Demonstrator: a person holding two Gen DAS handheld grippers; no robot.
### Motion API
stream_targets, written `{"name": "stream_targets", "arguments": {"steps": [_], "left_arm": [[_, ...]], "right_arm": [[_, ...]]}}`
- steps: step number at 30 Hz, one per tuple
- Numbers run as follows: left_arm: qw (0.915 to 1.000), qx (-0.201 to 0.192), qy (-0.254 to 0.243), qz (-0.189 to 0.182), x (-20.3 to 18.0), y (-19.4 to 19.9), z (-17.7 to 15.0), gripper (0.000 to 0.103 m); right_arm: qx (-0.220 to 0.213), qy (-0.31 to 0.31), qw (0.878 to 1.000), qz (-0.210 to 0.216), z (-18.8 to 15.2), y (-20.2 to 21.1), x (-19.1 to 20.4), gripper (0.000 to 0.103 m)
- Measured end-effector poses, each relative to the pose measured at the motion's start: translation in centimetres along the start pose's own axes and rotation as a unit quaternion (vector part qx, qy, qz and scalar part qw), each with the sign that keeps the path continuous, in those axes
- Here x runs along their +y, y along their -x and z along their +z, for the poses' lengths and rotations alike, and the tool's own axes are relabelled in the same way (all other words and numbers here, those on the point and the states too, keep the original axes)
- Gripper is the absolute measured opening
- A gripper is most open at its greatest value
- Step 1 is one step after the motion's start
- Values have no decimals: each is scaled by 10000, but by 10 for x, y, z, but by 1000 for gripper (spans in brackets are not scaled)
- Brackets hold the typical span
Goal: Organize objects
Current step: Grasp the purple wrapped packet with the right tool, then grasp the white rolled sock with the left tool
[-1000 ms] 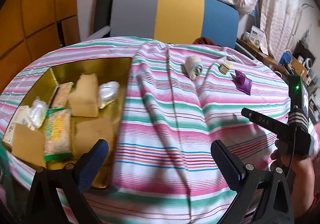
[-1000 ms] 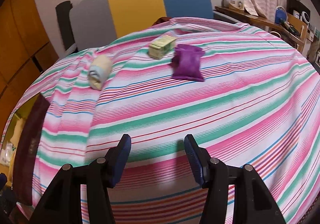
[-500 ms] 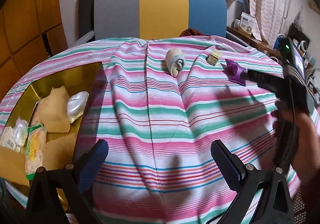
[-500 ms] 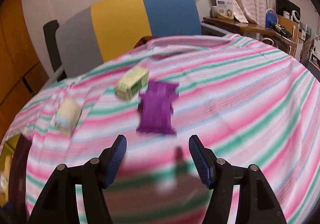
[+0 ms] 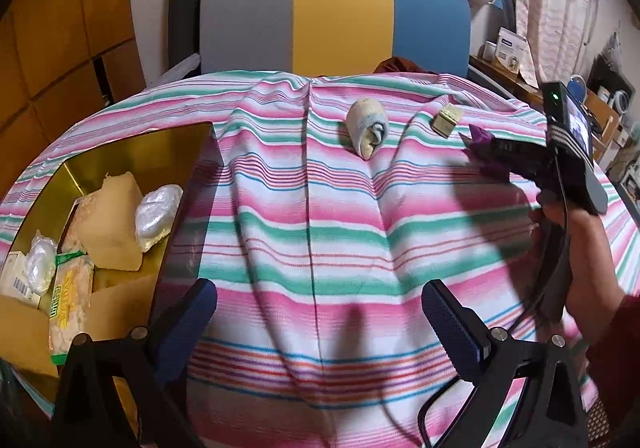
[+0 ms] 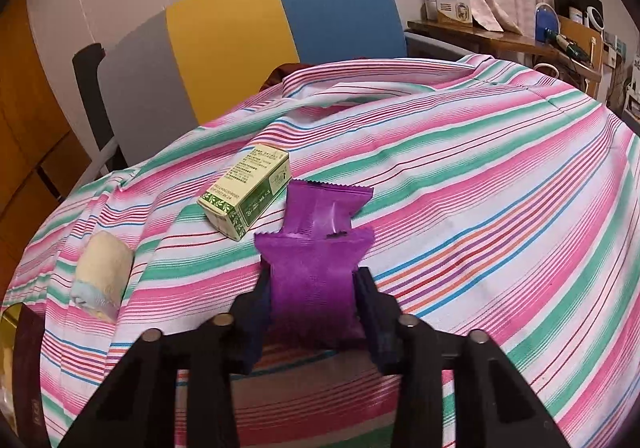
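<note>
Two purple sachets lie on the striped tablecloth (image 6: 480, 208), one behind the other. My right gripper (image 6: 314, 282) is closing tight on the nearer purple sachet (image 6: 316, 300), both pads pressing its sides. The farther sachet (image 6: 324, 208) touches a small green-and-cream box (image 6: 248, 194). A rolled cream and blue cloth (image 6: 102, 280) lies to the left. In the left wrist view my left gripper (image 5: 318, 304) hangs open over bare cloth, well short of the rolled cloth (image 5: 368, 126) and the box (image 5: 447, 120). The right gripper (image 5: 492, 150) shows at the right, held by a hand (image 5: 580, 248).
A gold-lined open box (image 5: 132, 152) at the table's left holds several wrapped snacks and packets. A chair with a grey, yellow and blue back (image 5: 336, 16) stands behind the table. A cluttered shelf (image 6: 500, 32) runs along the right wall.
My right gripper went forward to the purple sachet and its jaws shut on it. The left gripper drifted slightly, so the gold box sits further left in its view; it stays open.
</note>
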State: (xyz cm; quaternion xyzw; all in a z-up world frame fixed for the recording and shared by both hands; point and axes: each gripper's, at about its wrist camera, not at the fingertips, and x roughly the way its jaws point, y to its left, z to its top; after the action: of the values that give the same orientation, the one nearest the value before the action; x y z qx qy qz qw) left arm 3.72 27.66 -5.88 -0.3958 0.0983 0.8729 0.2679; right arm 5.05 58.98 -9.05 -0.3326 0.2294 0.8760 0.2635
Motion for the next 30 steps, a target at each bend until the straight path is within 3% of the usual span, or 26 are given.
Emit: {"name": "stream_targets", "arguments": {"steps": [5, 10, 17, 30], "left_arm": [[9999, -46, 112, 40, 0, -6, 14, 103], [9993, -202, 311, 20, -5, -16, 42, 103], [9992, -249, 240, 213, -32, -64, 90, 103], [9991, -229, 16, 369, -50, -146, 128, 100]], "right_arm": [[-73, -27, 9999, 67, 0, 6, -3, 36], [-62, 341, 9994, 41, -12, 26, 4, 36], [-242, 378, 9990, 30, -26, 36, 2, 36], [-263, 132, 9995, -137, -31, 31, -8, 36]]}}
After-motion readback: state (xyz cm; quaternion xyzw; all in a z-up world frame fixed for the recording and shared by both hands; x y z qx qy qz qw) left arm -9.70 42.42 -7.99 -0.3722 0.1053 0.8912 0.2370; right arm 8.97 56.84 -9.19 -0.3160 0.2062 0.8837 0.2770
